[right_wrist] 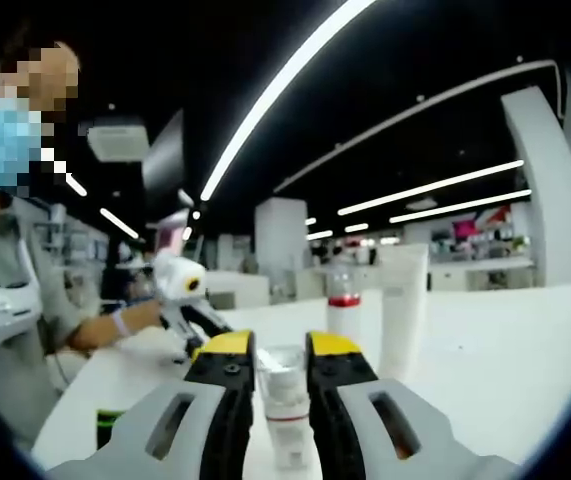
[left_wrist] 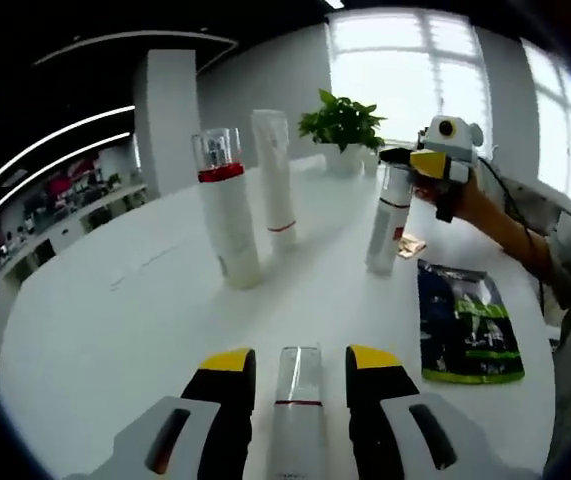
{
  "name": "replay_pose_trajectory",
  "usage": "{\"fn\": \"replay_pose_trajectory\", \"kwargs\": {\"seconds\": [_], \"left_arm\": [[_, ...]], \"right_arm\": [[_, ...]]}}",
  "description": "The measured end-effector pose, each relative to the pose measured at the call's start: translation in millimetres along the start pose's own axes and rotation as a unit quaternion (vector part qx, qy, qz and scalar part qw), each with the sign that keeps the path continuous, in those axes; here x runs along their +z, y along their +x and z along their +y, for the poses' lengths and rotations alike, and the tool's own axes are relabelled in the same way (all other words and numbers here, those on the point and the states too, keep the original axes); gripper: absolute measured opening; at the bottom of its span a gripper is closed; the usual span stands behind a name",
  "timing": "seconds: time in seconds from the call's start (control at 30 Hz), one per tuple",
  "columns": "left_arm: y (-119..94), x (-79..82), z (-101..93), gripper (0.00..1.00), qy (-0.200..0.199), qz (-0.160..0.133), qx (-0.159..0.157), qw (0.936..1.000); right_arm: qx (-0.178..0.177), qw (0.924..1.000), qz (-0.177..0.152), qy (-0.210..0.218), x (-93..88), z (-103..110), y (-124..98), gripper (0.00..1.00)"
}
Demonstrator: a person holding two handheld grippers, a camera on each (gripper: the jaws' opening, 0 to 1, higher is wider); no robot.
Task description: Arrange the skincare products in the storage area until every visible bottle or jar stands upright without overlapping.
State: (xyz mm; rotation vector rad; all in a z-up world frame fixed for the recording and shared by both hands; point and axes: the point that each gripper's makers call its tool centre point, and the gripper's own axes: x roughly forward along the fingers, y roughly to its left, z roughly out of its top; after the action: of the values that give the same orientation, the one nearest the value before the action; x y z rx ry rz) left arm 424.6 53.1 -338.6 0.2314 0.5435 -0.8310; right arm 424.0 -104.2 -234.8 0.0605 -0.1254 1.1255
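We can read no brand or lettering on any of the products; the print on the green-and-black sachet (left_wrist: 468,325) lying flat on the white worktop (left_wrist: 145,320) is too blurred to make out.

In the left gripper view, the left gripper (left_wrist: 300,380) has its yellow-tipped jaws closed on a slim white bottle with a clear cap (left_wrist: 297,410), which stands upright between them with a thin red band below the cap. Farther out on the worktop stand a tall bottle with a red collar and clear cap (left_wrist: 226,210) and, just beside it, a white tube (left_wrist: 274,180) with a red stripe, both upright and apart from each other. A potted plant (left_wrist: 342,128) sits at the far edge near the window.

To the right in that view, the right gripper (left_wrist: 405,160) clasps the top of another white bottle (left_wrist: 387,220), upright with its base on the worktop, near the sachet. In the right gripper view, the same bottle's clear cap (right_wrist: 281,385) sits squarely between the jaws, gripped on both sides. Beyond it we see the red-collared bottle and the tube standing, and a person's hand (right_wrist: 130,320) holding the left gripper.
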Motion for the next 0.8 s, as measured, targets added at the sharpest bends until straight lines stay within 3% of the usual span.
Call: {"fn": "replay_pose_trajectory", "kwargs": {"seconds": [0.13,0.17,0.23,0.33,0.4,0.47,0.57,0.8], "left_arm": [[-2.2,9.2,-2.4,0.36,0.0,0.028,-0.011,0.9996],[-2.2,6.9,-6.0,0.35,0.005,0.061,-0.027,0.9978],[0.0,2.4,-7.4,0.32,0.014,0.095,-0.029,0.9949],[3.3,-17.1,-10.2,0.31,0.019,0.184,-0.035,0.9822],[6.2,-22.3,-8.5,0.31,0.022,0.212,-0.023,0.9768],[8.6,-30.7,-6.3,0.31,0.049,0.253,-0.019,0.966],[13.3,-35.9,-6.2,0.3,0.056,0.279,-0.023,0.9583],[20.0,-36.0,-6.5,0.27,0.076,0.307,-0.024,0.9484]], "right_arm": [[0.004,0.9999,-0.002,-0.013,-1.2,4.7,2.4,0.18],[0.0,0.9998,-0.003,-0.018,-1.5,3.8,3.0,0.18],[-0.002,0.9998,-0.003,-0.021,-1.9,3.1,3.2,0.18],[-0.007,0.9998,-0.002,-0.021,-2.3,0.0,1.8,0.18],[-0.008,0.9998,-0.001,-0.019,-2.8,-0.6,1.9,0.18],[-0.007,0.9998,-0.001,-0.017,-3.2,-0.1,2.5,0.18],[-0.006,0.9998,0.0,-0.02,-3.6,1.2,3.8,0.18],[-0.003,0.9997,0.002,-0.023,-4.1,1.9,5.8,0.18]]}}
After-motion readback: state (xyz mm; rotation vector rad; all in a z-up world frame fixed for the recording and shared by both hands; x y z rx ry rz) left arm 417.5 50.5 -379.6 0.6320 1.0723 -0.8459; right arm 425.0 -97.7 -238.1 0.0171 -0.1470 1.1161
